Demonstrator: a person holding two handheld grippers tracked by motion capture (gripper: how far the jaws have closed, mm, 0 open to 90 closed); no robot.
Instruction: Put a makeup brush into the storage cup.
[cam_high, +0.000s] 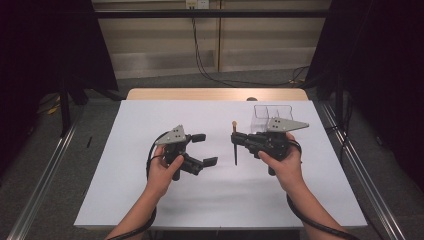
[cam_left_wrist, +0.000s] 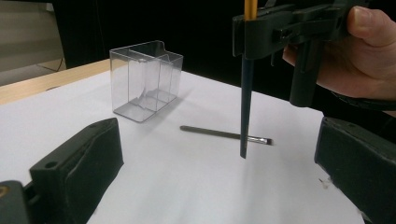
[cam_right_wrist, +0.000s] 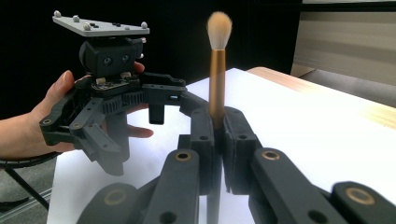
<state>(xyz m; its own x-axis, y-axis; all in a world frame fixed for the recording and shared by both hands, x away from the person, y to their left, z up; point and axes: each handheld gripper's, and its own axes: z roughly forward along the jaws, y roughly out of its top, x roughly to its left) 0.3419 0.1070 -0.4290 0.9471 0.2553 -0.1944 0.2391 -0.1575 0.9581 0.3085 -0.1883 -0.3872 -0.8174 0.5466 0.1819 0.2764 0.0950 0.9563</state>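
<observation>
Right gripper (cam_high: 239, 138) clamped the brush (cam_high: 234, 142) upright – bristles up, just left of the clear box (cam_high: 271, 114). Left gripper (cam_high: 204, 149) gaped wide, empty, farther left. Risk – brush could tip the light box on entry.

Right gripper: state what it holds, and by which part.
The right gripper is shut on the makeup brush, gripping its gold ferrule where it meets the dark handle, bristles up.

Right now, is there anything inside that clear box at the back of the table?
The box looks empty: through its clear walls I see only an inner divider and the white table. In the high view the right claw's grey plate covers its near side.
</observation>
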